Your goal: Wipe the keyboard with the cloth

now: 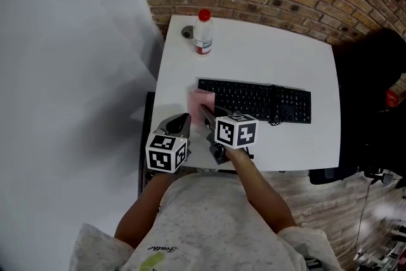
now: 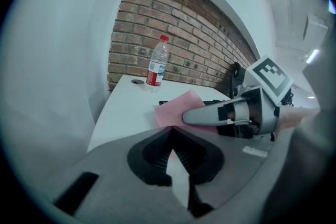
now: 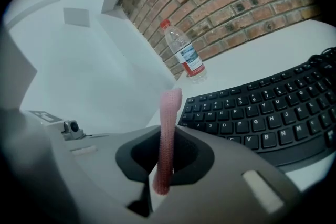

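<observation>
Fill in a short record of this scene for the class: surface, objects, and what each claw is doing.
Surface: white table
Device: black keyboard, flat in the middle of the table
Wiper: pink cloth, at the keyboard's left end
Other item: bottle with a red cap, upright near the far left corner
Right: right claw shut on the cloth
Left: left claw shut, empty, over the near edge

The left forearm (image 1: 144,209) and right forearm (image 1: 257,184) reach forward, side by side. The right gripper (image 1: 208,116) – jaws clamped on the cloth (image 3: 169,113) – sits just ahead of the left gripper (image 1: 179,125), whose jaws meet, empty.
</observation>
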Demonstrator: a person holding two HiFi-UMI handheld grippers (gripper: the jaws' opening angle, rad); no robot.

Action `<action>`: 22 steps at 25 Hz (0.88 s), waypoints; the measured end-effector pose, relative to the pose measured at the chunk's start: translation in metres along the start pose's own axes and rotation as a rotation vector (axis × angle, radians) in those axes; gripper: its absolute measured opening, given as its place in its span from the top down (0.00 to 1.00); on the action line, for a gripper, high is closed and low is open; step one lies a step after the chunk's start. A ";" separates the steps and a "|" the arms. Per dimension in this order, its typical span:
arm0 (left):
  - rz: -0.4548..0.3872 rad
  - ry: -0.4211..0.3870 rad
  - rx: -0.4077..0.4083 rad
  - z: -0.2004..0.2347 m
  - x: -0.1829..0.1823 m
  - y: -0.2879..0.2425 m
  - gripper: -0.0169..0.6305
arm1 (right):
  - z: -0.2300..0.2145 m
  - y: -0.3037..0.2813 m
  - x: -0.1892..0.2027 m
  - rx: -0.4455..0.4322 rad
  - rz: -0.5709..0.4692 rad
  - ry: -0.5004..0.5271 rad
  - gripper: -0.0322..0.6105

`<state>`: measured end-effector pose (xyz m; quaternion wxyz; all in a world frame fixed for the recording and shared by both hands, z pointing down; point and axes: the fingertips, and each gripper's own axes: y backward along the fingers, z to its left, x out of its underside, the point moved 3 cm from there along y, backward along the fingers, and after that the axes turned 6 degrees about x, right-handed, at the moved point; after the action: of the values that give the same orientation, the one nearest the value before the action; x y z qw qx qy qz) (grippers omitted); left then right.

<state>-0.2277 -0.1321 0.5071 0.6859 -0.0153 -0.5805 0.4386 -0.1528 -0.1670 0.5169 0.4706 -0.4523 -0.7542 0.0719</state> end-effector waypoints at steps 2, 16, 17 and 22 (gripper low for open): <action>0.007 -0.007 0.016 -0.003 0.001 -0.005 0.98 | -0.004 0.002 0.001 0.013 -0.005 -0.003 0.92; 0.030 -0.059 0.071 -0.028 -0.002 -0.025 0.98 | -0.033 0.025 0.001 0.068 -0.036 -0.016 0.92; 0.031 -0.062 0.071 -0.029 -0.002 -0.026 0.98 | -0.035 0.026 0.001 0.070 -0.037 -0.015 0.92; 0.033 -0.070 0.080 -0.042 -0.005 -0.036 0.98 | -0.048 0.036 0.000 0.079 -0.037 -0.015 0.92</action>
<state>-0.1729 -0.1370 0.5085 0.6579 0.0178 -0.5858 0.4730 -0.0939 -0.1614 0.5240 0.4837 -0.4188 -0.7625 0.0961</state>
